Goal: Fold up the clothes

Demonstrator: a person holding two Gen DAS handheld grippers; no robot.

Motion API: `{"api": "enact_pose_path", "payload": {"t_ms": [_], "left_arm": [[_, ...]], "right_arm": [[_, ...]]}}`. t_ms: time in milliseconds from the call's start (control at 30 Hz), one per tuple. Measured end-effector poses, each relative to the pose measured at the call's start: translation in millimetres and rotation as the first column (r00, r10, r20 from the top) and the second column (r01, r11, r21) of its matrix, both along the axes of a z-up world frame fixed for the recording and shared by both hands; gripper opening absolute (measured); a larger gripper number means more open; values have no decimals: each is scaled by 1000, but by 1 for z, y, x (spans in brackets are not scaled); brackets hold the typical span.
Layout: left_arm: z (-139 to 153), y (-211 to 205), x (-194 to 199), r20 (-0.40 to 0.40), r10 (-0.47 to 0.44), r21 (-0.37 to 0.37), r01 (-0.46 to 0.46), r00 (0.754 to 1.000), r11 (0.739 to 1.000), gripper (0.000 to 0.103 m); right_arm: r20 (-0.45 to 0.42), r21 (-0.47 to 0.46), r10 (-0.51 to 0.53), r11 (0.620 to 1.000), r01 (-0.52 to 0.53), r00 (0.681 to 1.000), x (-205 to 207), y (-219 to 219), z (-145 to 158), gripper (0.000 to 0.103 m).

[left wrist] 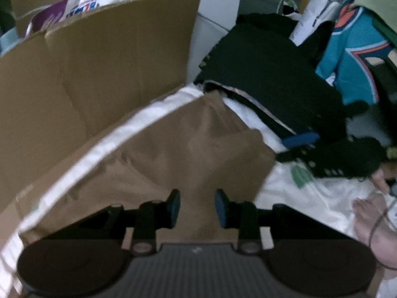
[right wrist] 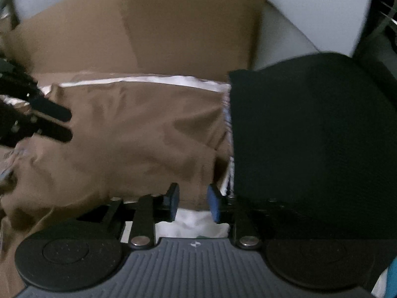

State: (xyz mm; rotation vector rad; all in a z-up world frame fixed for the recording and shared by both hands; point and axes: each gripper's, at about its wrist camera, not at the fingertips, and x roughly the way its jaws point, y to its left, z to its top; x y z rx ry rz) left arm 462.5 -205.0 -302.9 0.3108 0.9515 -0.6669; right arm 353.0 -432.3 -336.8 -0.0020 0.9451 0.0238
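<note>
Hovering over brown garment (right wrist: 139,129) | long axis runs sideways | right gripper (right wrist: 193,202) at its near hem, left gripper (left wrist: 197,207) above it | both parted, empty

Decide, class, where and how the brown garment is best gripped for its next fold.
Probably at the near hem of the brown garment, where it ends over the white sheet just ahead of the right gripper. Come in low from the near side: that edge lies free, while the black garment borders its right.
</note>
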Motion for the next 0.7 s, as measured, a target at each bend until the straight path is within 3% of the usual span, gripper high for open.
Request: {"api": "enact_pose_path", "payload": {"t_ms": [333, 700], "left_arm": [[-9, -26, 43, 19, -8, 40, 8, 1000, 999, 32], [-22, -53, 68, 31, -36, 58, 34, 999, 998, 32]], "right_arm": [[-13, 97, -115, 989, 116, 993, 7, -14, -23, 32], [-43, 35, -67, 997, 68, 997, 7, -6, -34, 29]]}}
